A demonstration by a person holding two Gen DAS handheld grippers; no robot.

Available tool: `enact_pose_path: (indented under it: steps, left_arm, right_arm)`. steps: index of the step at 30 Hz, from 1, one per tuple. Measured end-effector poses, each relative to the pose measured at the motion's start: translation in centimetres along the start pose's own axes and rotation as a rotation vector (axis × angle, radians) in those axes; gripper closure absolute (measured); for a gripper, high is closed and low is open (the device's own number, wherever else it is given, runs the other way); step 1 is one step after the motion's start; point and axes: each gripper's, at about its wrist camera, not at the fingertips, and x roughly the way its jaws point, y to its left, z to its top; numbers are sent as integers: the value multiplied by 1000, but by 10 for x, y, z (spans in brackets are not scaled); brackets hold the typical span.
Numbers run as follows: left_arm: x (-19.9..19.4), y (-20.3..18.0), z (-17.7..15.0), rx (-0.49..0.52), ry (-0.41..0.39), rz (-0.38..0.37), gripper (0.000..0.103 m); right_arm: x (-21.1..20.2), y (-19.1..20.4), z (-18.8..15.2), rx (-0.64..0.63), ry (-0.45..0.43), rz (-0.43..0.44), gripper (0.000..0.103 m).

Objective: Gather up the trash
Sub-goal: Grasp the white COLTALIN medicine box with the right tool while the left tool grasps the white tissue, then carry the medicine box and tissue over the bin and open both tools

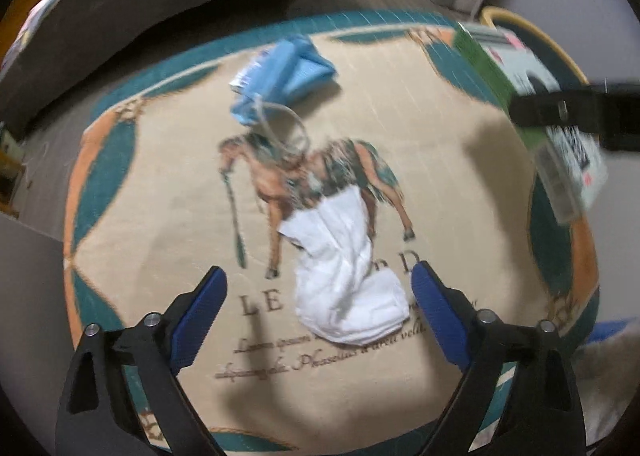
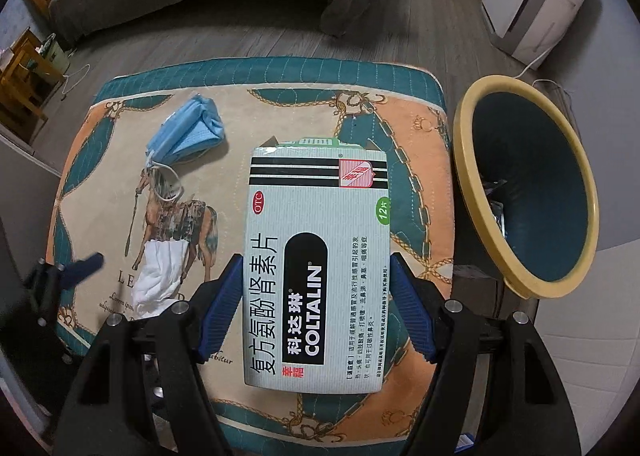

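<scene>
Right wrist view: my right claw (image 2: 316, 296) is clamped on the medicine box (image 2: 316, 256), pads pressing both long sides, held above the quilted cushion (image 2: 400, 115) just beside the yellow-rimmed bin (image 2: 472, 159). I judge this step is carrying the box over; next it must clear the rim and be released inside. My left claw (image 1: 320, 288) stands wide, gripping nothing, straddling the white tissue (image 1: 348, 296) on the cushion. The blue mask (image 1: 280, 71) lies beyond.

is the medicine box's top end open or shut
Open. In the right wrist view the medicine box, gripped by the right tool, has flaps sticking up at its far end, with the green inside showing.
</scene>
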Motion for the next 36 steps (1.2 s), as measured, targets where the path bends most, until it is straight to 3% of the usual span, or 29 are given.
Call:
enact_pose_path:
  steps: [5, 14, 16, 19, 20, 21, 26, 36]
  left_arm:
    - [13, -4, -5, 16, 52, -24, 30]
    - [15, -5, -9, 26, 53, -39, 33]
    - [16, -5, -3, 29, 48, -44, 42]
    - [15, 0, -2, 17, 36, -50, 63]
    - [14, 3, -1, 10, 32, -51, 78]
    - [12, 8, 0, -1, 23, -47, 85]
    - [-7, 29, 9, -69, -58, -19, 87]
    - [-38, 29, 23, -47, -173, -19, 87]
  right_arm:
    - [0, 1, 2, -5, -3, 5, 32]
    - [5, -2, 3, 15, 13, 9, 32]
    - [5, -3, 3, 13, 12, 10, 32]
    - [5, -3, 3, 12, 9, 13, 32]
    - [5, -3, 3, 12, 7, 13, 32]
    - [4, -3, 3, 12, 5, 14, 32]
    - [-2, -3, 5, 11, -14, 12, 32]
    - [-27, -11, 16, -6, -109, -13, 32]
